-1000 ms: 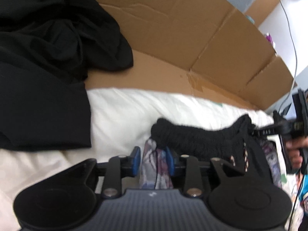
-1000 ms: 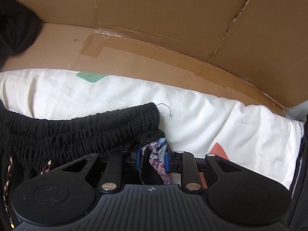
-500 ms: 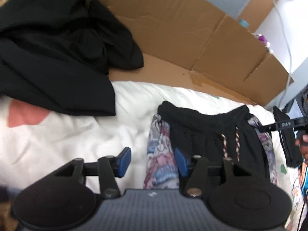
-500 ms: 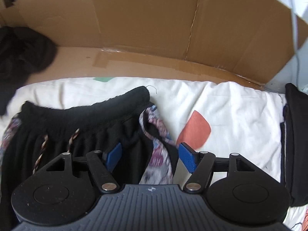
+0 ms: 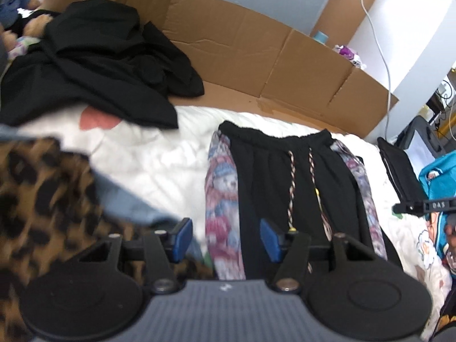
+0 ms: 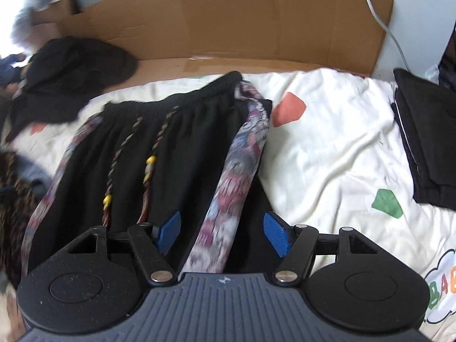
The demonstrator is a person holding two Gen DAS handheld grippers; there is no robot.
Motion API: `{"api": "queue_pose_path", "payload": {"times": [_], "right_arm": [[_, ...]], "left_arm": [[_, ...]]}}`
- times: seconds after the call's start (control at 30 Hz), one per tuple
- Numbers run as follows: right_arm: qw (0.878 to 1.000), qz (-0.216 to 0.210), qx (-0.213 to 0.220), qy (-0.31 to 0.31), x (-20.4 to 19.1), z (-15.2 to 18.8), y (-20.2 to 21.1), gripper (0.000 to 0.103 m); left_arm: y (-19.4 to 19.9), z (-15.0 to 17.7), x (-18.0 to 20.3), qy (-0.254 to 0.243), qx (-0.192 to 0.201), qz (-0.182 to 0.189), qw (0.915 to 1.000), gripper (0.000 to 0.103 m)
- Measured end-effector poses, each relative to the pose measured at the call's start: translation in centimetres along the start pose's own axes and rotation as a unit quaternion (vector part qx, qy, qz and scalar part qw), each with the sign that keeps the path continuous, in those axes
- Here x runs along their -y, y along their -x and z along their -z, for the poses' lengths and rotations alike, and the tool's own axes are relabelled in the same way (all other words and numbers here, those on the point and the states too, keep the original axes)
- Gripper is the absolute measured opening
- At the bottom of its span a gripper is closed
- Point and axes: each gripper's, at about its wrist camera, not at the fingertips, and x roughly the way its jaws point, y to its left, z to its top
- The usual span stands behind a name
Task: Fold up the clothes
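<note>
Left gripper (image 5: 225,238): mine, blue pads spread wide, nothing between them; I'm hovering over the left patterned stripe of the pants.
Right gripper (image 6: 221,232): pads spread wide too, empty, hanging above the right patterned stripe.
Pants (image 5: 287,182): black with an elastic waistband at the far end, lying flat on the bed, legs running toward me; in the right wrist view they fill the near left (image 6: 182,154).
Side stripes (image 5: 223,199): teddy-bear print in pink and blue down each outer seam; the right one is blurred.
Drawstrings (image 6: 155,145): two braided cords with yellow beads, lying loose on the front of the pants.
Bed sheet (image 6: 327,154): white, rumpled, printed with red and green shapes; the pants rest directly on it.
Black clothes pile (image 5: 94,57): heaped at the far left, partly on the sheet, partly on the cardboard.
Cardboard (image 5: 256,48): flattened box standing along the far edge of the bed.
Leopard-print fabric (image 5: 42,193): near left, blurred, just beside my left gripper.
Folded black garment (image 6: 424,134): on the sheet at the far right, well apart from the pants.
Cable (image 5: 376,37): white, running down the wall at the far right.
</note>
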Motion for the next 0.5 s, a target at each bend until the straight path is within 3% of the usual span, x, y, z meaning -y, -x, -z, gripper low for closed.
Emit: {"api": "queue_pose_path", "payload": {"times": [0.27, 0.5], "right_arm": [[1.0, -0.005, -0.007, -0.007, 0.6, 4.7, 3.4, 0.071], [0.998, -0.044, -0.041, -0.036, -0.2, 10.2, 5.1, 0.071]], "left_arm": [[3.8, 4.9, 0.1, -0.002, -0.002, -0.012, 0.9999, 0.055], [5.9, 9.2, -1.5, 0.027, -0.016, -0.026, 0.9992, 0.054]]}}
